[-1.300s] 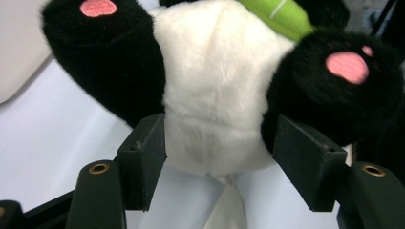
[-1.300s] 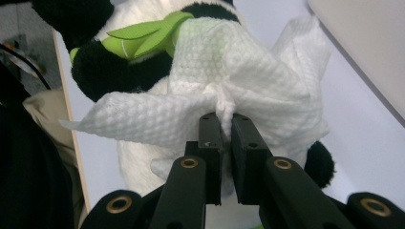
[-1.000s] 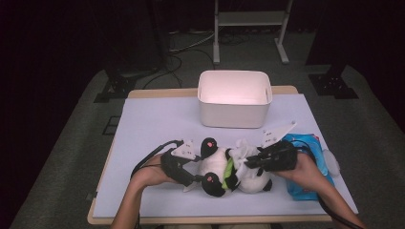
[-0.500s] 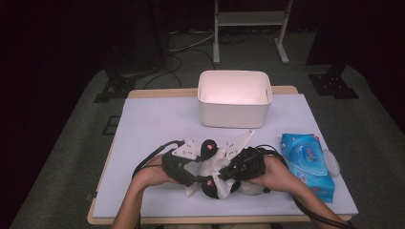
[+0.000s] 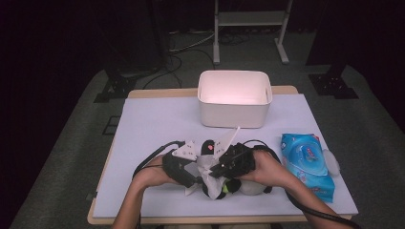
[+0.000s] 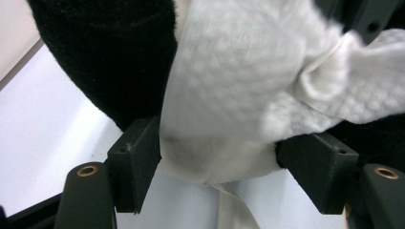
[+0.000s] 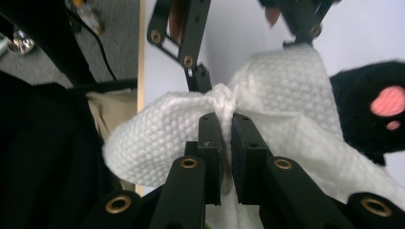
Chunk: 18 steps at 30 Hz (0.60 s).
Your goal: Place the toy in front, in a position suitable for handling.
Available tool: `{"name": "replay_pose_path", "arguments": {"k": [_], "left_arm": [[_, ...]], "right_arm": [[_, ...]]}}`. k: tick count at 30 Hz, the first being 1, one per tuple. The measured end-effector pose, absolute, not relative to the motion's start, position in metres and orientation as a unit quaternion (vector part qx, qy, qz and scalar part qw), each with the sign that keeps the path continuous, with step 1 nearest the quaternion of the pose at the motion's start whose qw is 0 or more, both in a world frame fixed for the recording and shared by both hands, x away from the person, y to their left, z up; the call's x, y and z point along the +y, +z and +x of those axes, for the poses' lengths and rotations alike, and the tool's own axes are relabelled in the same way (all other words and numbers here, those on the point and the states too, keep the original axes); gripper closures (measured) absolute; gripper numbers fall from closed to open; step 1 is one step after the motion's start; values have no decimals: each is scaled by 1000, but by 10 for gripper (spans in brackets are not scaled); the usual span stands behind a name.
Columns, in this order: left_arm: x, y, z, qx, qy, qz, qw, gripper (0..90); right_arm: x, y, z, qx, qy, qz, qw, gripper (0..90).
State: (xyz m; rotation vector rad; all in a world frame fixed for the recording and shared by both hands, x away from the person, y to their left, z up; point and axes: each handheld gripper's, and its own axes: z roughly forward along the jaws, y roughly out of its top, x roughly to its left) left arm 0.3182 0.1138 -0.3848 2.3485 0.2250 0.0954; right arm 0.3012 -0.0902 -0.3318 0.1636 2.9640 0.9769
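Both jaws pinch wipe [image 7: 286, 100] over panda [image 5: 224, 183].

The white wipe [image 7: 267, 119] covered most of the panda plush [image 6: 95, 52] ahead of the left gripper's jaws, and its lower end ran off the frame. The plush's head stayed cut off above.
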Motion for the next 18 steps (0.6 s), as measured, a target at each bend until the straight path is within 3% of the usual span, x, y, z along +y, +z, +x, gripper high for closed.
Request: {"name": "replay_pose_path", "arguments": {"k": [18], "left_arm": [[112, -387, 317, 88, 37, 920, 379, 296]], "right_arm": [[-103, -330, 317, 946, 315, 79, 27, 824]]}}
